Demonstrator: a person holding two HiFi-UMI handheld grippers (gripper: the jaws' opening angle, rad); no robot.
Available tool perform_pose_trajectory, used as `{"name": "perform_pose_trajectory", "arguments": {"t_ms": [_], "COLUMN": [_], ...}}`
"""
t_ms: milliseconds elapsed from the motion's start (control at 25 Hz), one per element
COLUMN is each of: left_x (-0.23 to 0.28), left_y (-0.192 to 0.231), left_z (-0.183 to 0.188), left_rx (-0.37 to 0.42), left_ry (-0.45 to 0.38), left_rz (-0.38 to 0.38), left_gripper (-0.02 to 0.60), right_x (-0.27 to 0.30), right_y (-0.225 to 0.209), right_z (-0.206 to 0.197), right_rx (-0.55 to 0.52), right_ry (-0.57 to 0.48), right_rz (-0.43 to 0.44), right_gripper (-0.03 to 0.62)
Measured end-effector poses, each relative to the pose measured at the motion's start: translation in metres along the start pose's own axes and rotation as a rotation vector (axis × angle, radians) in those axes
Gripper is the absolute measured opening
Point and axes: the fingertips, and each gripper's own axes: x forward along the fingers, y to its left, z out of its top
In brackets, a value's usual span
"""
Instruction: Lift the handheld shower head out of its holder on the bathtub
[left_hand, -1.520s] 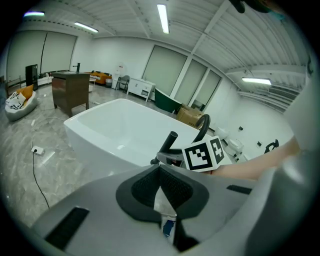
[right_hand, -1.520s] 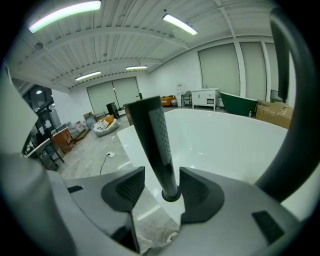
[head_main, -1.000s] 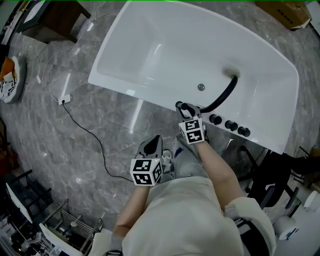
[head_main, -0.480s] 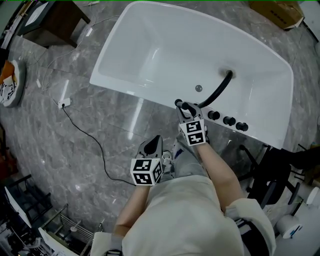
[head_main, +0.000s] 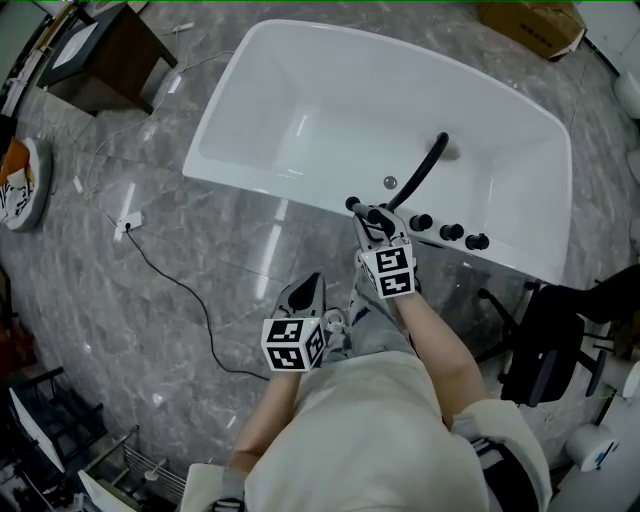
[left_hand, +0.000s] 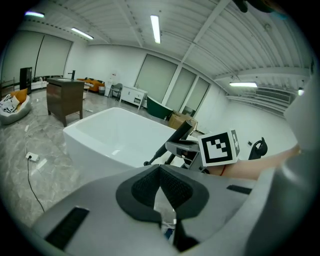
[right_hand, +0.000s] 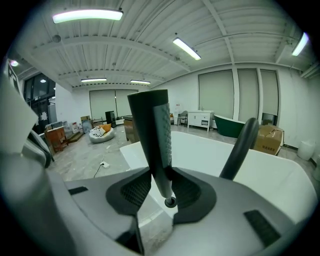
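Grey marble floor (head_main: 100, 300); white bathtub (head_main: 260, 186), black knobs (head_main: 450, 232) on its rim. Item: black handheld shower head (right_hand: 154, 135), handle clamped between the jaws of my right gripper (right_hand: 161, 186), above the rim beside the knobs, black hose (head_main: 420, 170) trailing into the tub. Probably rigid, light, smooth; hose may drag, so hold low on the handle. My left gripper (left_hand: 160, 172): jaws together, empty. No legible branding.

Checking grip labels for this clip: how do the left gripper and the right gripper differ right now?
The right gripper has its fingers clamped on the black shower head, while the left gripper has its fingers closed on nothing. The right gripper is at the bathtub rim; the left gripper hangs back over the floor. Both carry a marker cube.
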Motion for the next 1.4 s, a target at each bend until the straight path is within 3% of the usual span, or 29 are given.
{"name": "perform_pose_trajectory", "arguments": {"t_ms": [1400], "left_x": [-0.087], "left_y": [-0.033], "left_z": [-0.008], "left_rx": [0.089], "left_ry": [-0.149], "left_rz": [-0.061], "left_gripper": [0.020], "right_x": [-0.189], "right_y": [0.042], "right_z": [0.076], "right_rx": [0.013], "right_ry": [-0.319], "right_rz": [-0.098], "right_gripper": [0.138]}}
